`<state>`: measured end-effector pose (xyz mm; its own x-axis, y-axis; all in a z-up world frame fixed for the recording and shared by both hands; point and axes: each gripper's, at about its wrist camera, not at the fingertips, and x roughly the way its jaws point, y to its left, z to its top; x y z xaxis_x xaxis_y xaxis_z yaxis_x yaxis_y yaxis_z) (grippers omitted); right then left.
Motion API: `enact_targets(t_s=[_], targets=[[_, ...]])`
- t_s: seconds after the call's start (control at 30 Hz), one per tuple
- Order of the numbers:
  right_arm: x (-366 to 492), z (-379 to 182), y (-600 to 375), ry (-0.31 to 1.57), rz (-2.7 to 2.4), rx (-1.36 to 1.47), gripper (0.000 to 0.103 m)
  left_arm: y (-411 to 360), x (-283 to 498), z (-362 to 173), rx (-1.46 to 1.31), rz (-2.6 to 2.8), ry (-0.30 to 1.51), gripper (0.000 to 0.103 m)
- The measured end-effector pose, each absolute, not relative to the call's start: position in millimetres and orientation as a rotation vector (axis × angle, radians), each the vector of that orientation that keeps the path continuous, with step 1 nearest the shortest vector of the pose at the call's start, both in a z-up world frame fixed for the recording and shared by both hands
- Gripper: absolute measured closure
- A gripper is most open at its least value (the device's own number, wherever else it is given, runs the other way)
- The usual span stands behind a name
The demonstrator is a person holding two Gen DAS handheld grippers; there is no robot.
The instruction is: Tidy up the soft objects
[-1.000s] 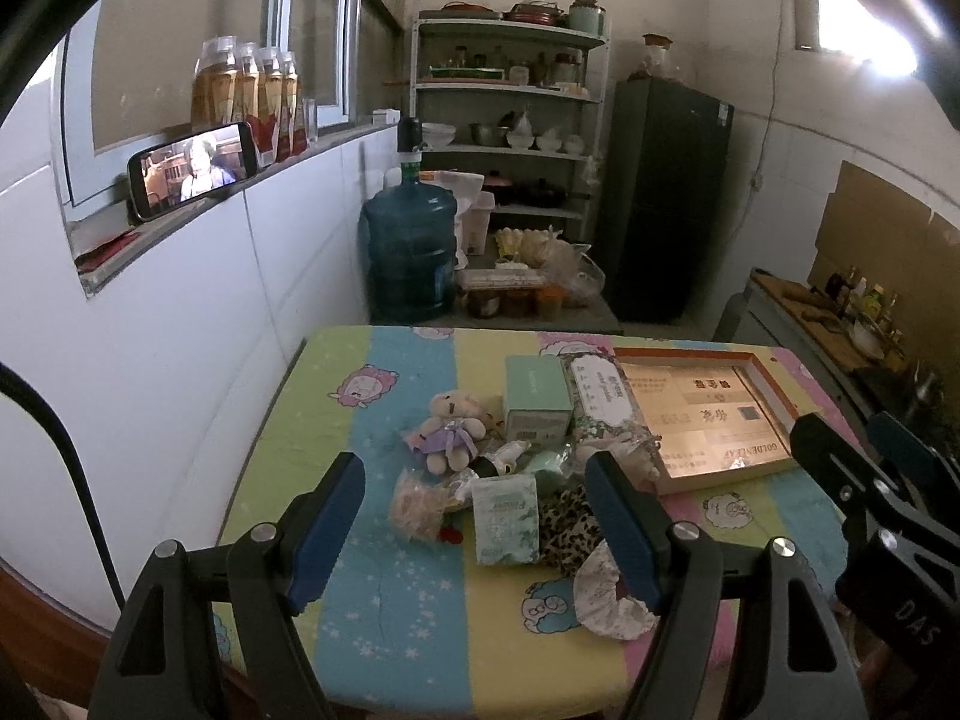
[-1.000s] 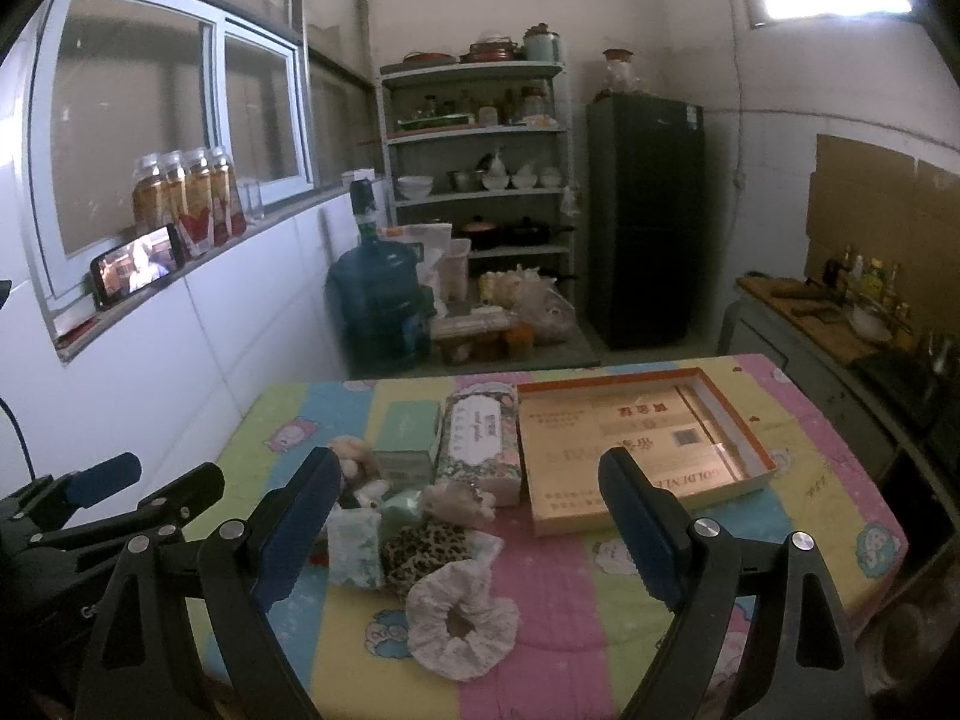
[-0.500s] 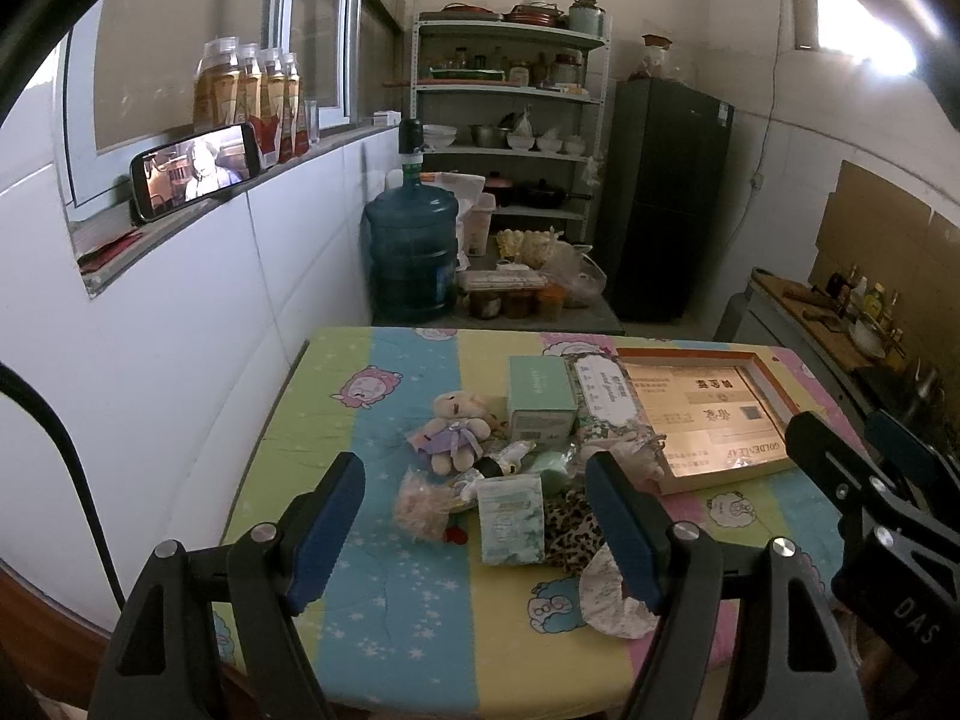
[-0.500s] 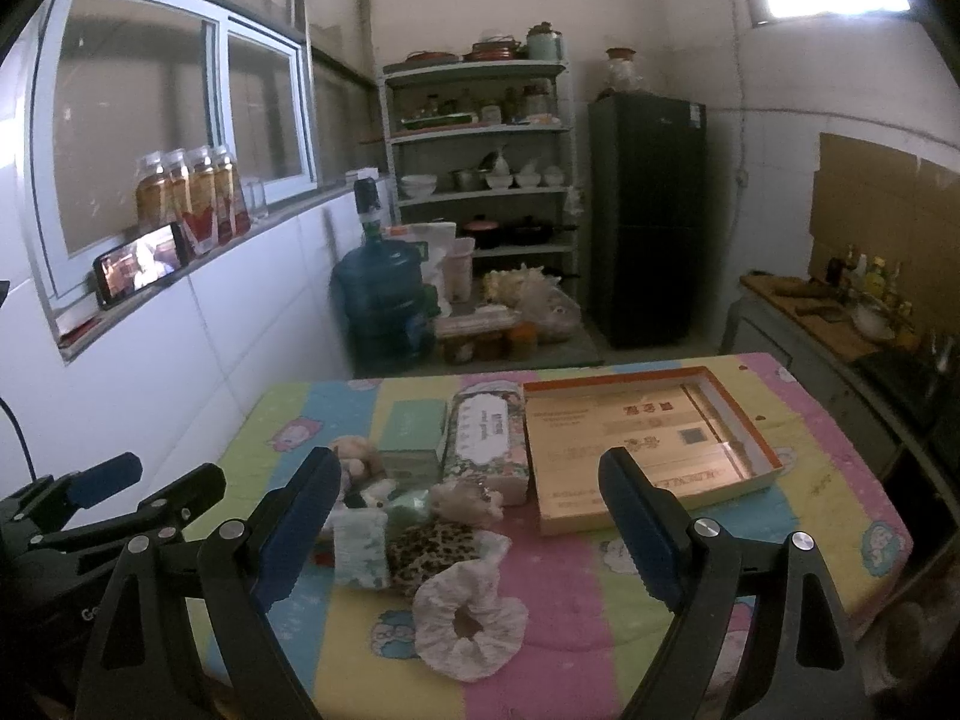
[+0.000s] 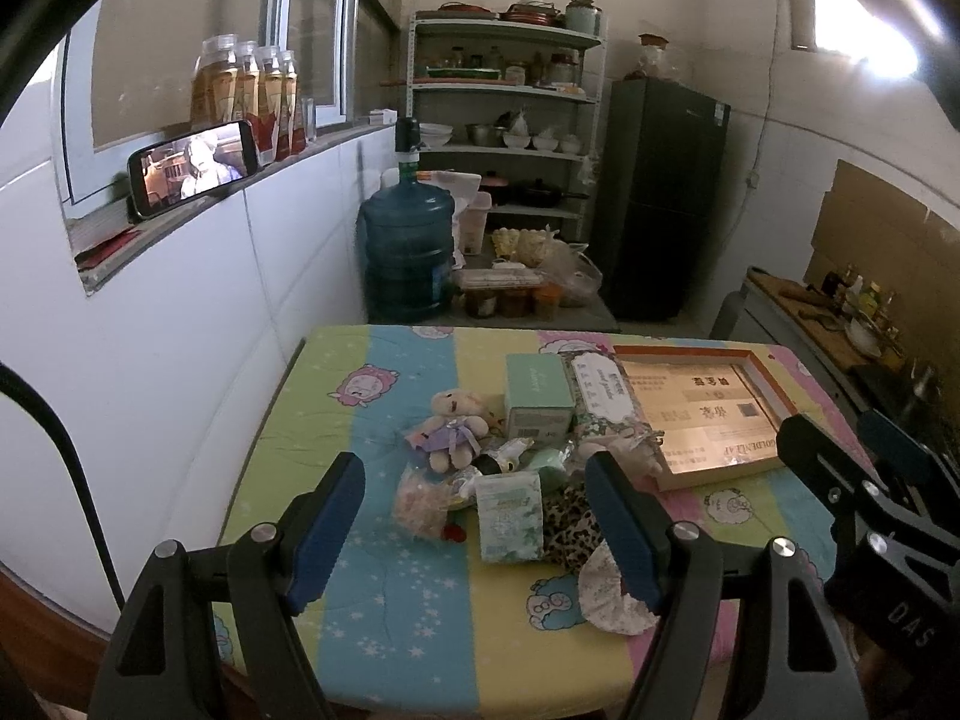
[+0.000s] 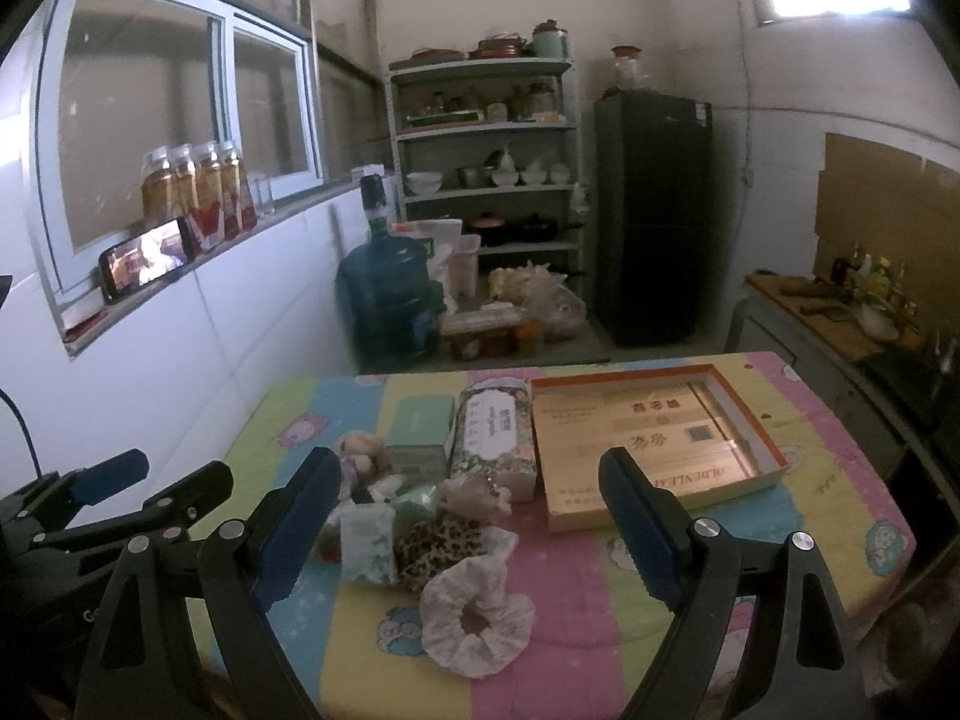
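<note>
Small kitchen/storeroom, tiled walls, shelf rack (image 6: pixel 483 138) + dark fridge (image 6: pixel 651 216) at the back, water jug (image 5: pixel 408 252) on floor. Table (image 5: pixel 396 618) w/ striped cartoon cloth right in front of me. Soft stuff sits in one heap mid-table: small teddy (image 5: pixel 453 429) at the far-left of the heap, pink crinkly bag (image 5: pixel 420 504) near-left, tissue pack (image 5: pixel 510 516) in the middle, leopard-print fabric piece (image 6: pixel 441 546) just beside it, white frilly scrunchie (image 6: pixel 477 615) nearest my edge, a bit apart from the rest. Behind the heap: mint box (image 5: pixel 537 399) and floral tissue box (image 6: pixel 495 438) side by side, then the open shallow gift box (image 6: pixel 744 414) to the right, empty-looking inside.

My left gripper (image 5: pixel 474 531) hangs above the near edge, jaws wide apart, nothing in them; heap is straight ahead and below, tissue pack framed between the fingers. My right gripper (image 6: pixel 468 531) same deal, spread wide, holding nothing; scrunchie sits just below and between its fingers, closest item to it. Neither touches anything.

Key relation imo: scrunchie is on the right-hand near side of the heap, so right hand is nearer to it; teddy + pink bag lie on the left side, nearer the left hand. Gift box is on the right side, likely the drop spot, tho can't be sure. Task looks not started, nothing sorted yet
</note>
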<state>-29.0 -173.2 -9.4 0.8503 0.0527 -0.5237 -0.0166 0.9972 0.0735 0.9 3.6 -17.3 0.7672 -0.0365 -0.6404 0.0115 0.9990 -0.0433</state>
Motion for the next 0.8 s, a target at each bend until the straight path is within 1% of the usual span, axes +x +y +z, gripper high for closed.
enact_targets(t_s=[0.47,0.8], targets=[[-27,-11,-169,0.558,0.047,0.060,0.014,8,2,-19,-0.041,-0.014,0.699,0.027],[-14,-28,-167,0.614,0.082,0.050,0.014,15,10,-30,-0.053,0.001,0.718,0.027]])
